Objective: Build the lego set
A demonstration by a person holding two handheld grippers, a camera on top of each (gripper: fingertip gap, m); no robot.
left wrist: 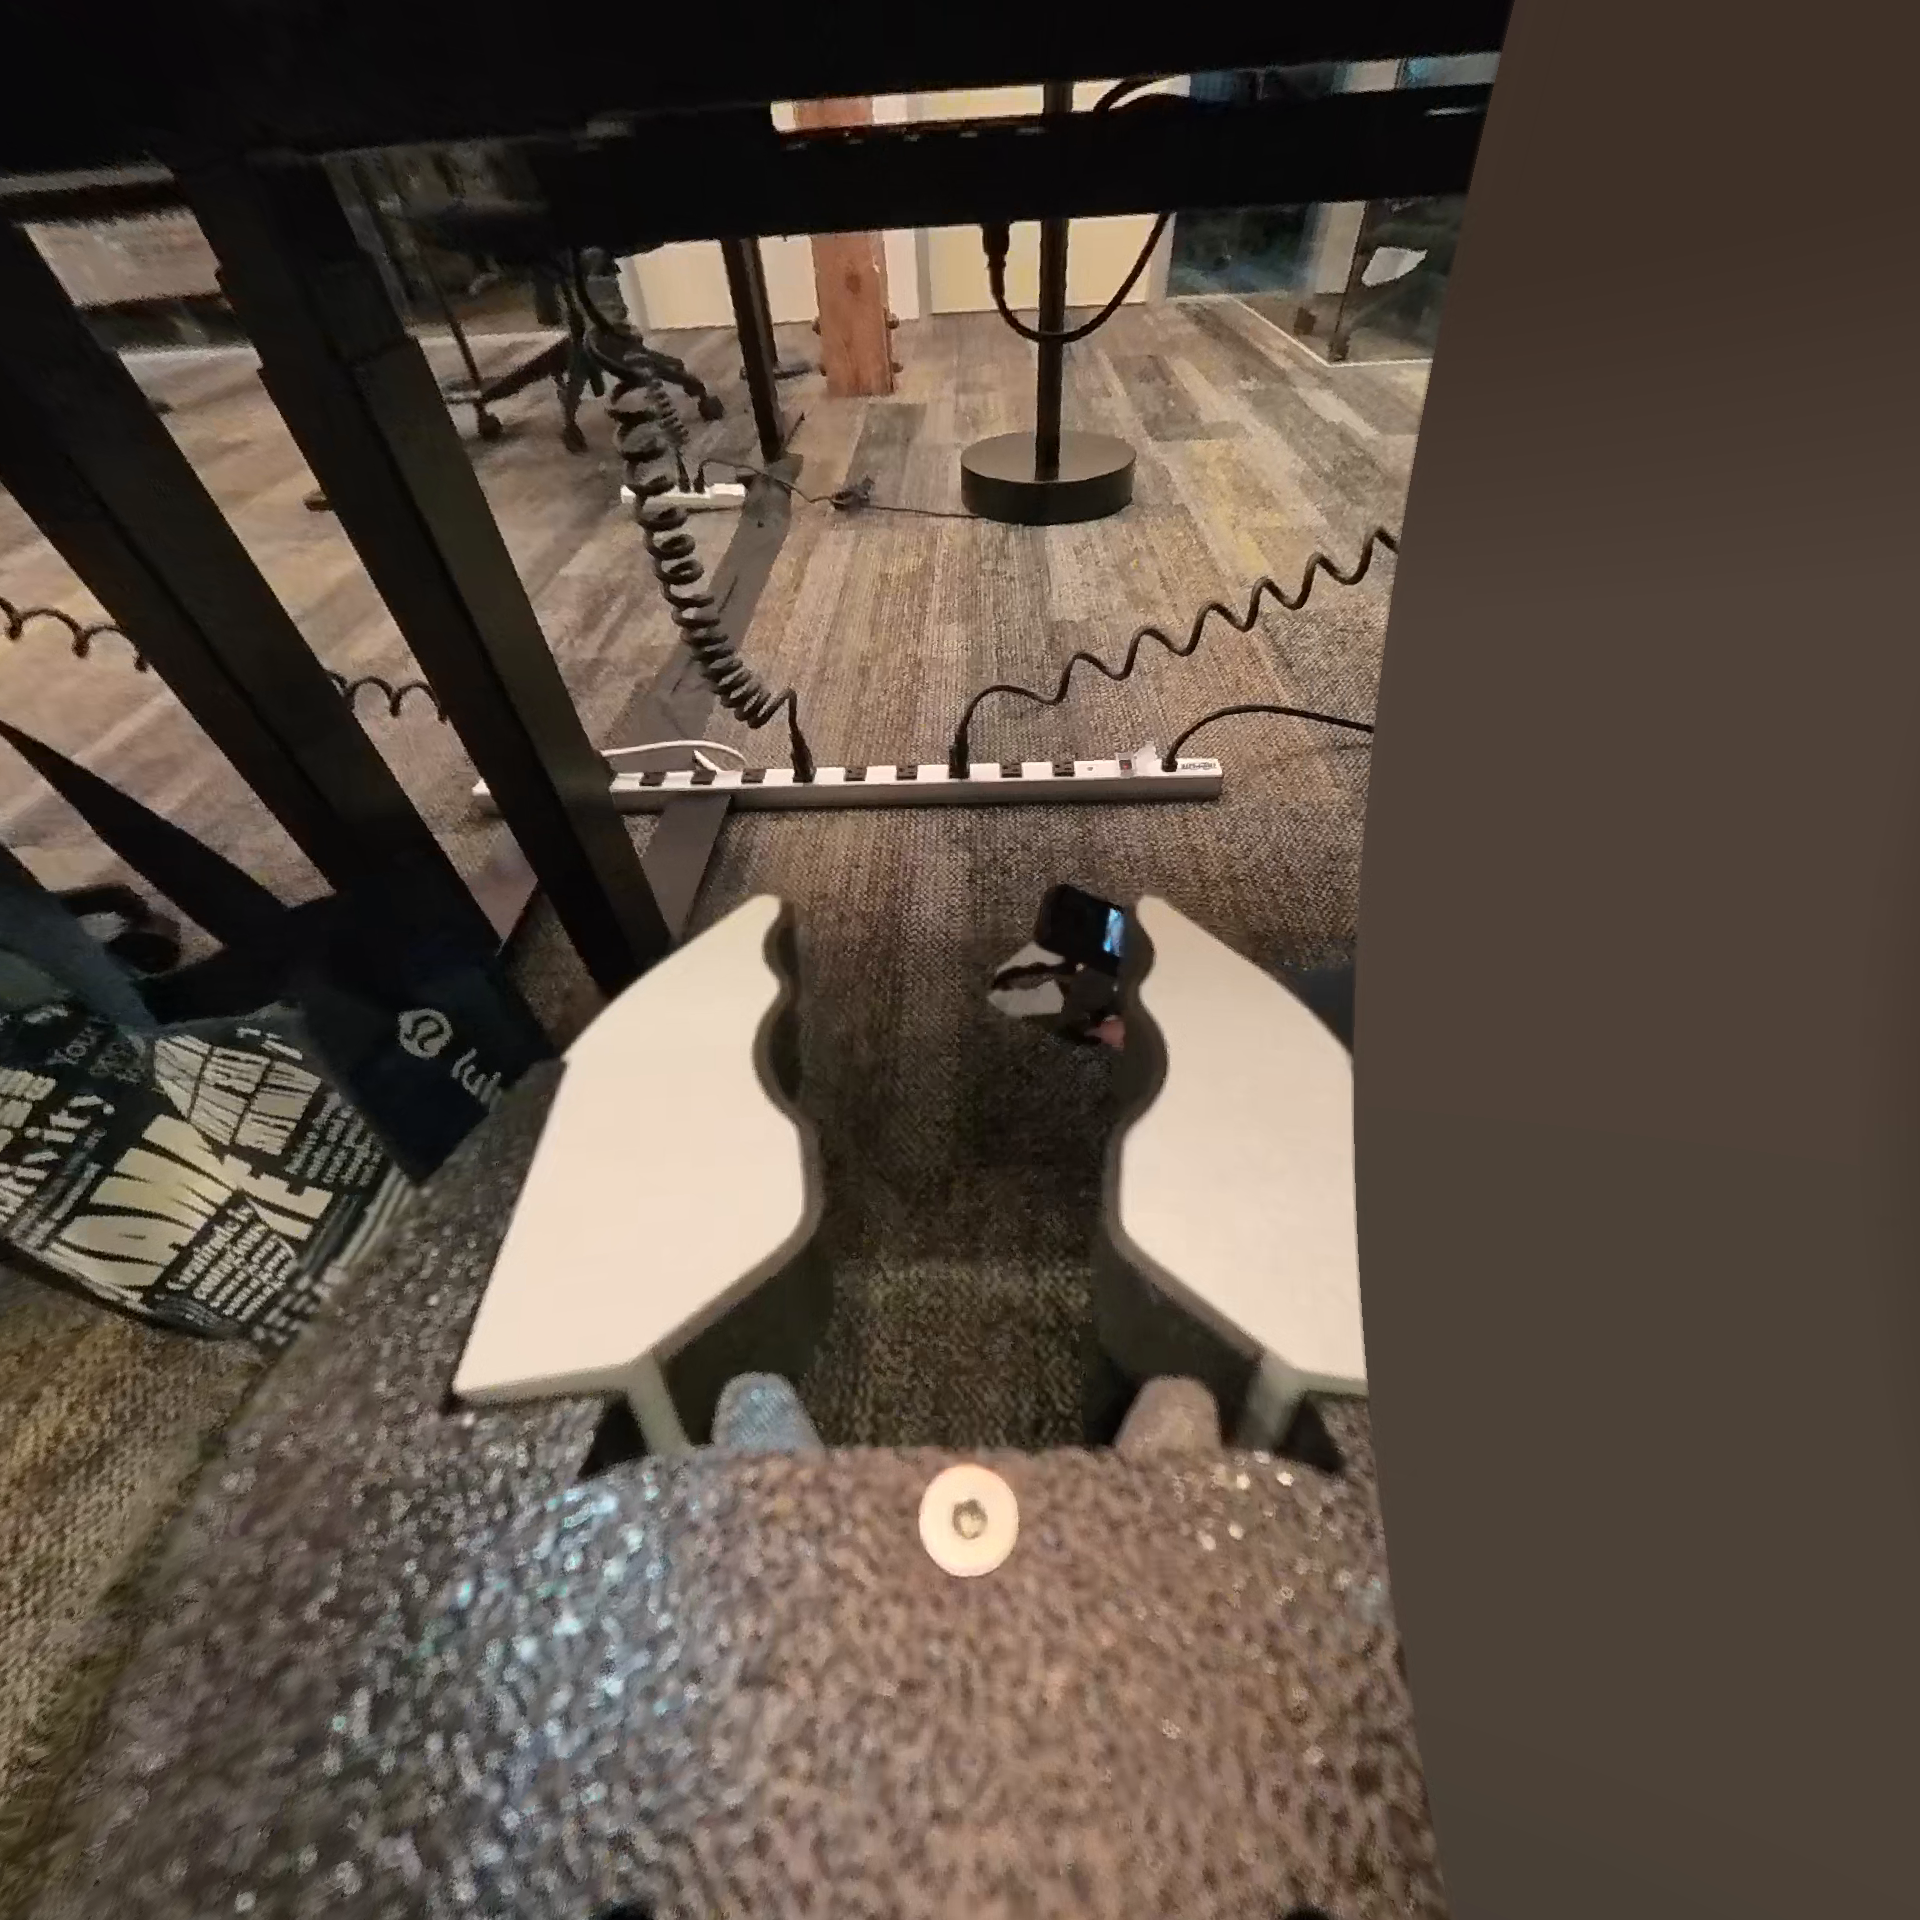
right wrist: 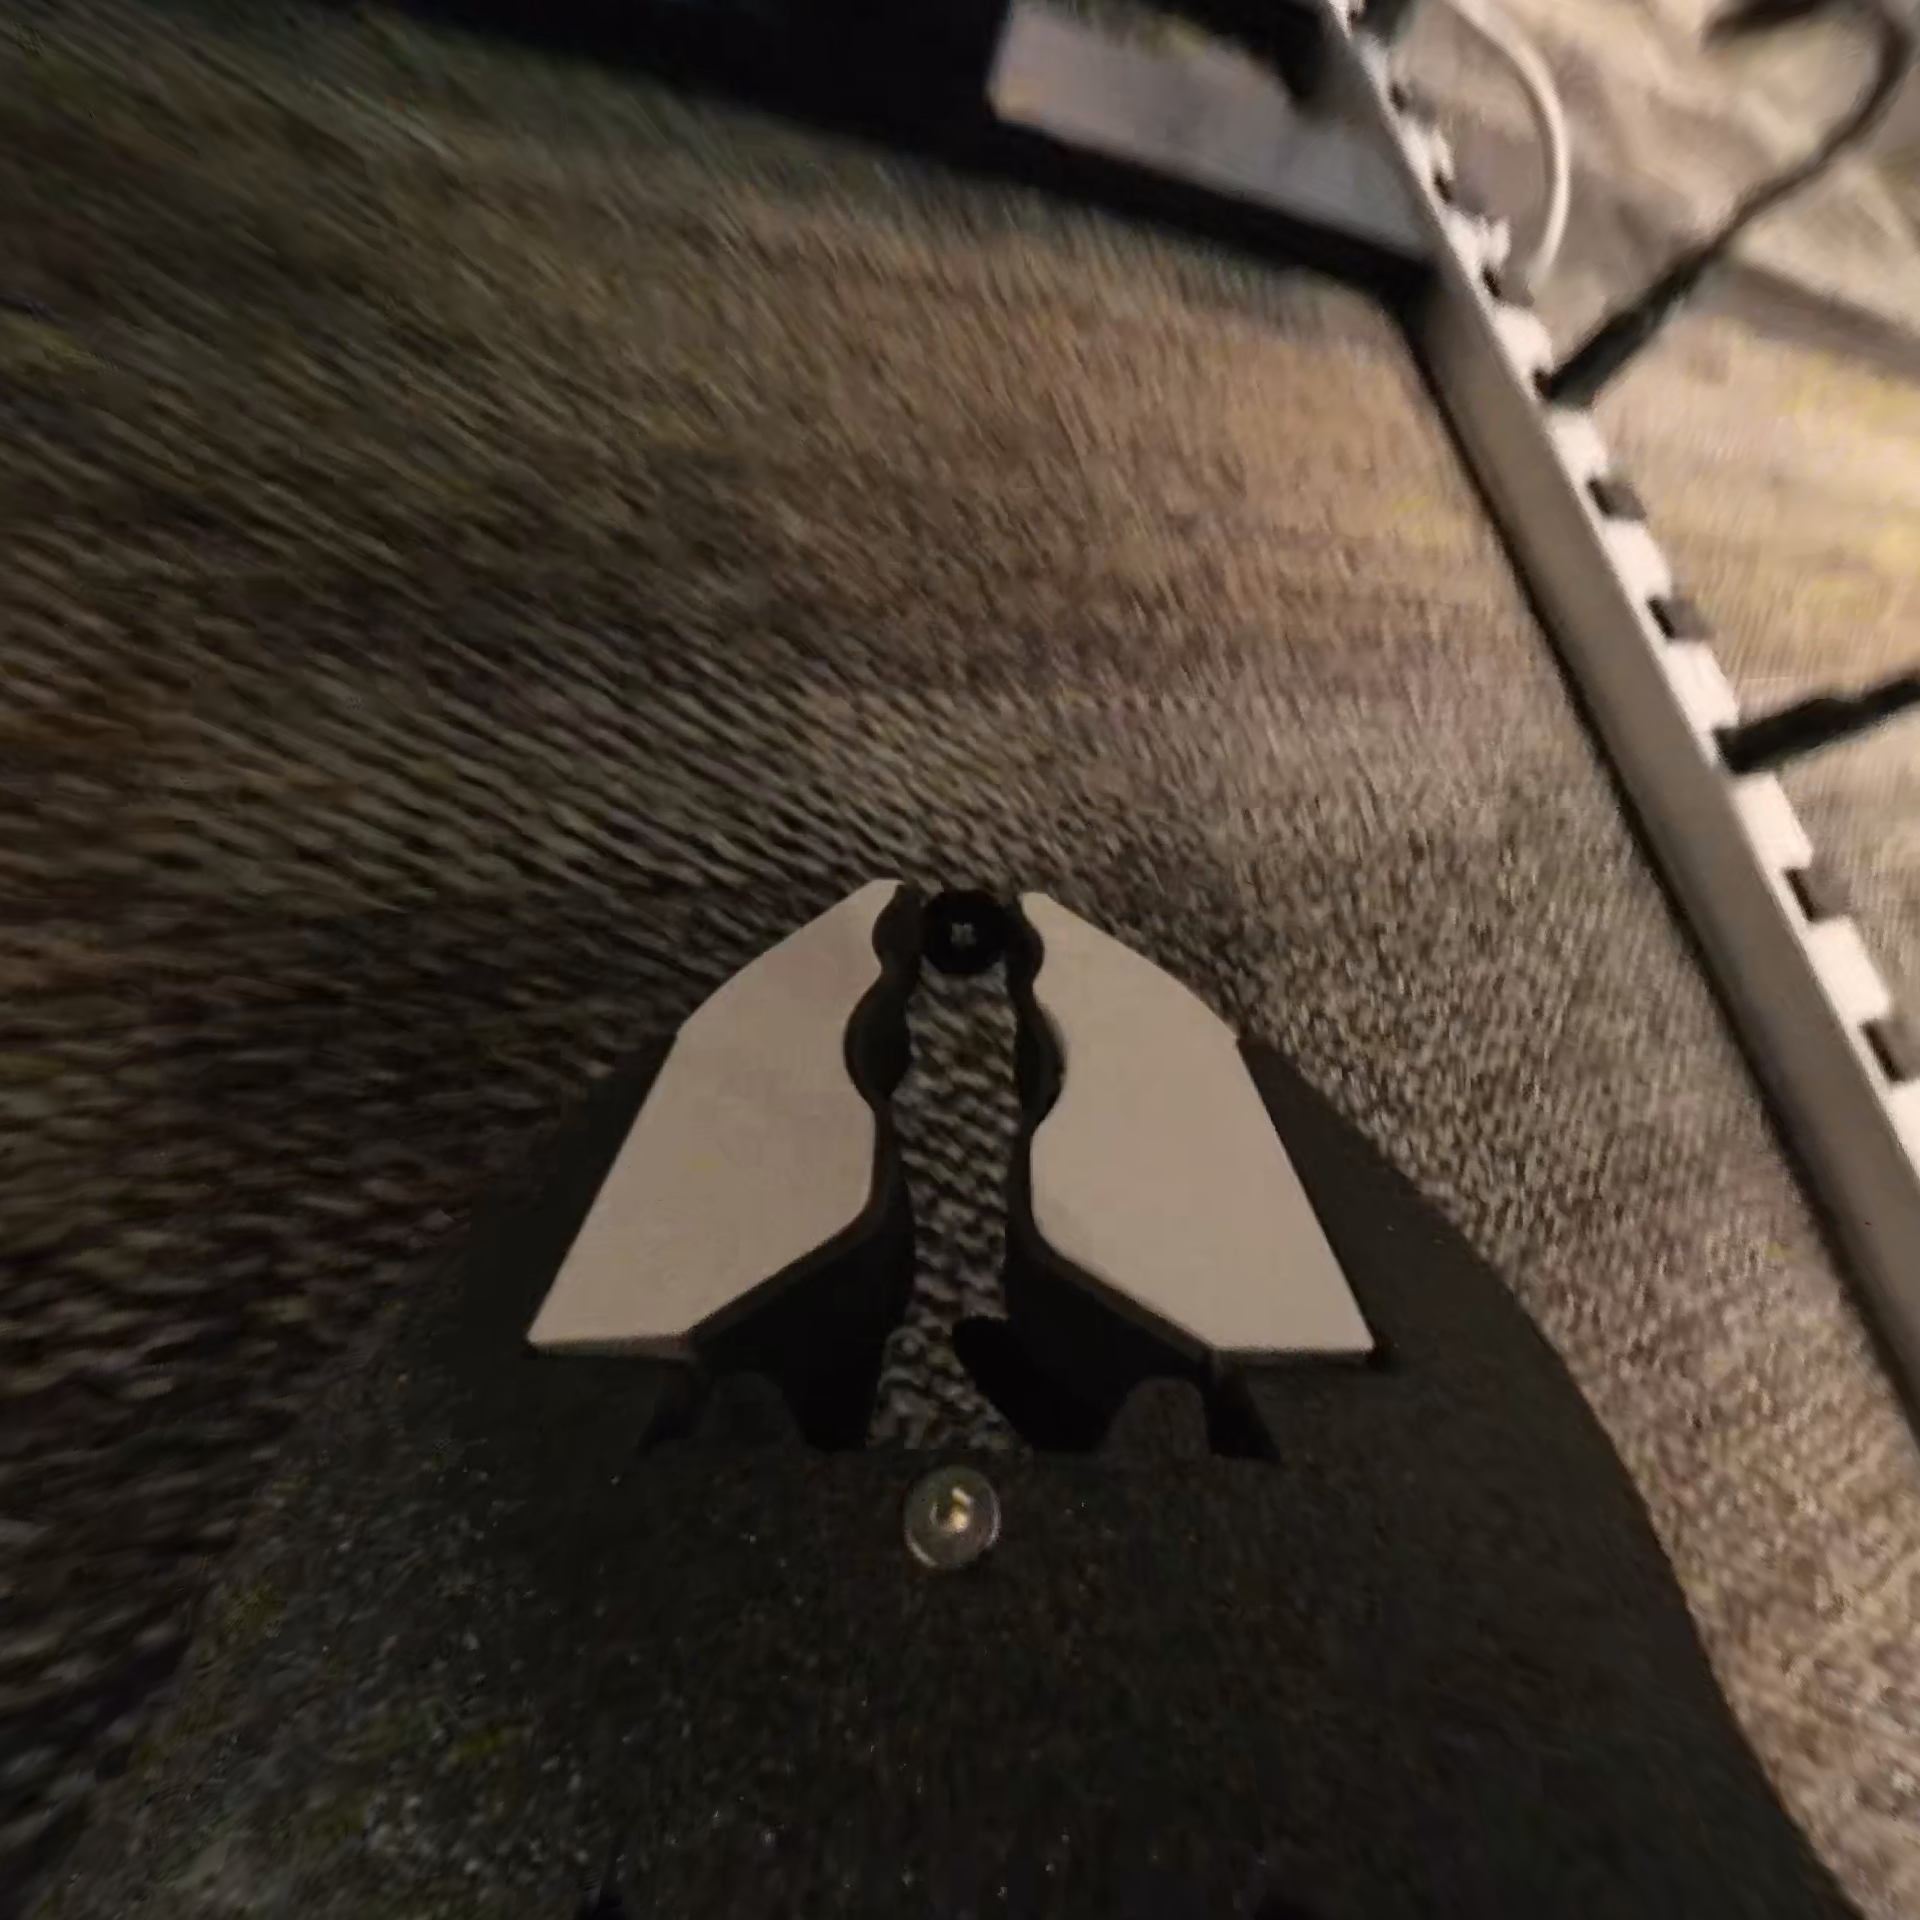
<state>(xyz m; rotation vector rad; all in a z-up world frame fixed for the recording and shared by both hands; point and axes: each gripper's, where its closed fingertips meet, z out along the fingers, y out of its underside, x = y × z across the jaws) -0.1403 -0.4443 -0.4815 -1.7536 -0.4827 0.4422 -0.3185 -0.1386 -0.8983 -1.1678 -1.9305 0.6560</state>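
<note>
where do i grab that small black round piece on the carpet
Pinch the small black round piece across its rim, one jaw each side, coming down from above. It seems to lie flat on the carpet, holed face up, so only the curved edge offers opposing sides. It sits between the right jaws' tips; contact is unclear.
</note>
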